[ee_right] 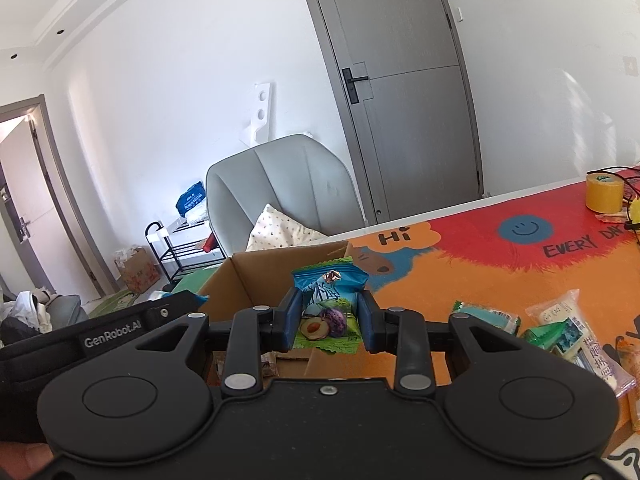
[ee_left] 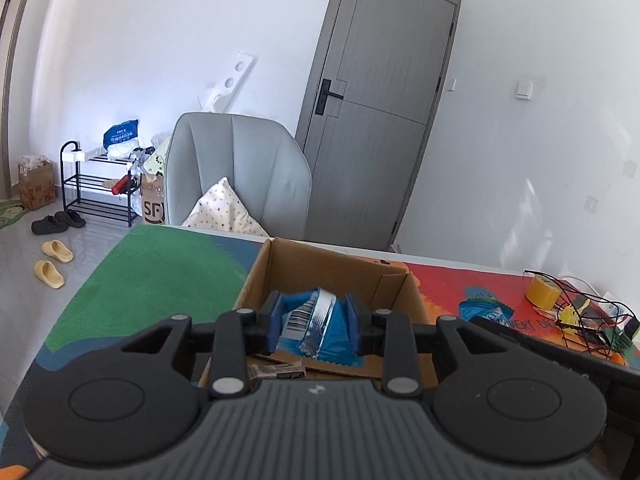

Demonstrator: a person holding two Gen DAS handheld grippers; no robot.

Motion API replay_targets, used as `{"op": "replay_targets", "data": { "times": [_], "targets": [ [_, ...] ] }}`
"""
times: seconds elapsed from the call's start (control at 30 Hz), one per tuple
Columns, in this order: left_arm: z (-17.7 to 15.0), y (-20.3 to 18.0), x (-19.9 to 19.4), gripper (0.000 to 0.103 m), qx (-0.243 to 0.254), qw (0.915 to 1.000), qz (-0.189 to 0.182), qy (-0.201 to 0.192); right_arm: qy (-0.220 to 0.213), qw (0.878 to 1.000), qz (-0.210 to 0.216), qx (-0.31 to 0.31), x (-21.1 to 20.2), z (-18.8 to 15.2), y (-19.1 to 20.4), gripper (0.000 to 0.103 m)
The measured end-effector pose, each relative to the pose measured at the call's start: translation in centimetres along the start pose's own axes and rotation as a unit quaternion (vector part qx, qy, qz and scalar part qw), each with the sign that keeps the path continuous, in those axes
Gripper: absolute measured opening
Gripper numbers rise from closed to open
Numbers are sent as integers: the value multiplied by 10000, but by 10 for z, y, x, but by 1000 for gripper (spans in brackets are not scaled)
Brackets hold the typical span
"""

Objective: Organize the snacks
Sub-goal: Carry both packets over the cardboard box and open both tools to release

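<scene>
My left gripper (ee_left: 314,314) is shut on a blue snack packet (ee_left: 316,328) with a barcode, held over the open cardboard box (ee_left: 320,268) on the colourful table mat. A small dark packet (ee_left: 276,370) lies on the box floor beneath it. In the right wrist view, my right gripper (ee_right: 330,314) is shut on a green-and-blue plum snack packet (ee_right: 328,284), which stands upright between the blue pads. It hangs at the near right corner of the same box (ee_right: 260,276).
Several loose snack packets (ee_right: 576,328) lie on the mat right of the box. A yellow tape roll (ee_right: 604,192) and a black wire basket (ee_left: 580,320) stand at the table's far right. A grey chair (ee_left: 240,172) with a cushion sits behind the table.
</scene>
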State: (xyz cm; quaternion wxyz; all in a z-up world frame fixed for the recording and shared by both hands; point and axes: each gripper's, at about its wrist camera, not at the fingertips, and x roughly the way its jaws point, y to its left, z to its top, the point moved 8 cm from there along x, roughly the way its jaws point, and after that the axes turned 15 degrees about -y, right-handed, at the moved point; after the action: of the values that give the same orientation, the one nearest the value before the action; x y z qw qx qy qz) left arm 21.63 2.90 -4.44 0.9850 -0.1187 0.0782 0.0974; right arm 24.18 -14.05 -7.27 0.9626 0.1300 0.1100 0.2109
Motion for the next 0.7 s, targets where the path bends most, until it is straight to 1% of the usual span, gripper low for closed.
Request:
{"op": "replay_targets", "data": {
  "times": [0.1,0.3,0.47,0.57,0.6,0.63,0.67,0.7],
  "targets": [
    [0,5,0,32,-20,10000,7,17,34,10000,31,8,4,-1,4,32],
    [3,20,-5,33,-60,9998,177,18,109,9998,141,56,14,-3,14,32],
    [6,33,-11,37,-103,9994,330,5,110,9996,259,95,19,-3,25,32],
    [7,39,-14,43,-130,9991,410,-6,134,9992,304,204,21,-1,27,41],
    [8,41,-16,47,-135,9990,435,-17,117,9993,291,221,20,-1,26,46],
    [8,43,-17,52,-135,9988,464,-31,96,9994,257,216,19,0,25,49],
    [9,44,-18,53,-135,9987,491,-42,88,9995,217,207,18,1,24,49],
    [10,45,-20,59,-142,9986,512,-52,87,9996,188,216,17,1,22,50]
  ]
}}
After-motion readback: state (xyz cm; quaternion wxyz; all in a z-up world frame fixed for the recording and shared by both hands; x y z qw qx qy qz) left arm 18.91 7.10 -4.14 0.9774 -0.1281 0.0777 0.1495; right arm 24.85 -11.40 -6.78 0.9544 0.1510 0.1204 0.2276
